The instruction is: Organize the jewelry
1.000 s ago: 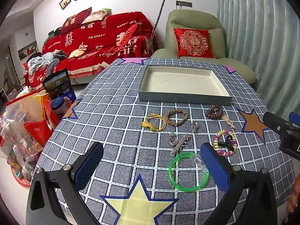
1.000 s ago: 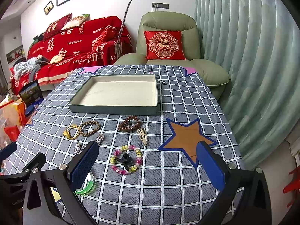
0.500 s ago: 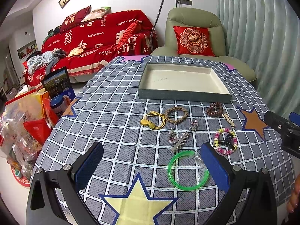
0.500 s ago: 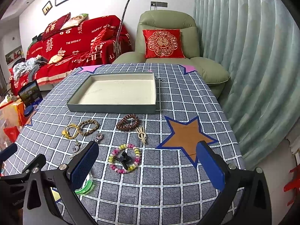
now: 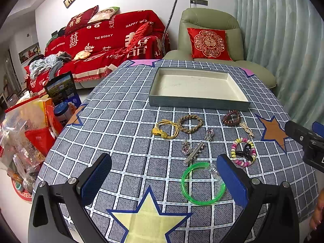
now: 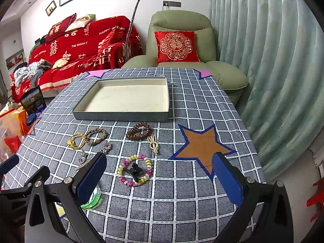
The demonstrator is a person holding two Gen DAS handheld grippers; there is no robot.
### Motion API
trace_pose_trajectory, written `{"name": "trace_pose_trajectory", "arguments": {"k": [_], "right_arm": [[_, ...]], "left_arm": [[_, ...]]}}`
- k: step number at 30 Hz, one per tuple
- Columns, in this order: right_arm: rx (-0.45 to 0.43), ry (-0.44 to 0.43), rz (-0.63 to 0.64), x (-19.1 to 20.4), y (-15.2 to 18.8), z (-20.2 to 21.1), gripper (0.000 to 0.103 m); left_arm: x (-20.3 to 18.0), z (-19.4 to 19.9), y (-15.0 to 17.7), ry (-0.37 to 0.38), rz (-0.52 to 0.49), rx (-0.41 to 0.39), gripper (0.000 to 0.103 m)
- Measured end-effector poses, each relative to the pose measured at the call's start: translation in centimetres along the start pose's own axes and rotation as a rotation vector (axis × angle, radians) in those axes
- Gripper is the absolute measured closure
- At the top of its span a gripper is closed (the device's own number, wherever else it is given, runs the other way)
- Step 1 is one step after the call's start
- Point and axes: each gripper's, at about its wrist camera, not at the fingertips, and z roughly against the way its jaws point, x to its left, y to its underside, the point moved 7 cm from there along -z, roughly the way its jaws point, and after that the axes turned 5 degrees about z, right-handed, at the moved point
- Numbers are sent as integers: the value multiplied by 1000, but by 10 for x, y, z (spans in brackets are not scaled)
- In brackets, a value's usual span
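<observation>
A shallow grey tray point(image 5: 199, 102) point(image 6: 121, 118) with a cream floor lies bare at the table's far side. In front of it lies the jewelry: a yellow cord bracelet point(image 5: 166, 131), a braided brown bracelet point(image 5: 190, 123), a brown beaded bracelet point(image 5: 231, 118) point(image 6: 139, 133), a pastel bead bracelet point(image 5: 243, 152) point(image 6: 135, 172) around a black clip, a silver hair clip point(image 5: 194, 154), small pendants and a green bangle point(image 5: 202, 183). My left gripper point(image 5: 164, 180) is open near the bangle. My right gripper point(image 6: 160, 178) is open just in front of the pastel bracelet. Neither holds anything.
The table wears a grey checked cloth point(image 6: 202, 111) with star patches. Bags and boxes point(image 5: 26, 129) crowd the floor at the left. A red sofa point(image 5: 105, 42), a green armchair point(image 6: 182, 46) and curtains point(image 6: 273, 60) stand behind. The right gripper's body point(image 5: 307, 141) shows in the left view.
Both grippers have shifted slightly, so the table and jewelry sit a touch lower and closer in view. Nothing on the table has moved.
</observation>
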Motion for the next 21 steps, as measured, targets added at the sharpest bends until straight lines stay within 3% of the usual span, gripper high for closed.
{"name": "trace_pose_trajectory", "arguments": {"k": [21], "right_arm": [[15,-4,-4,2,4,-3,0]], "left_arm": [[-3,-3,5,0,-8,16,0]]}}
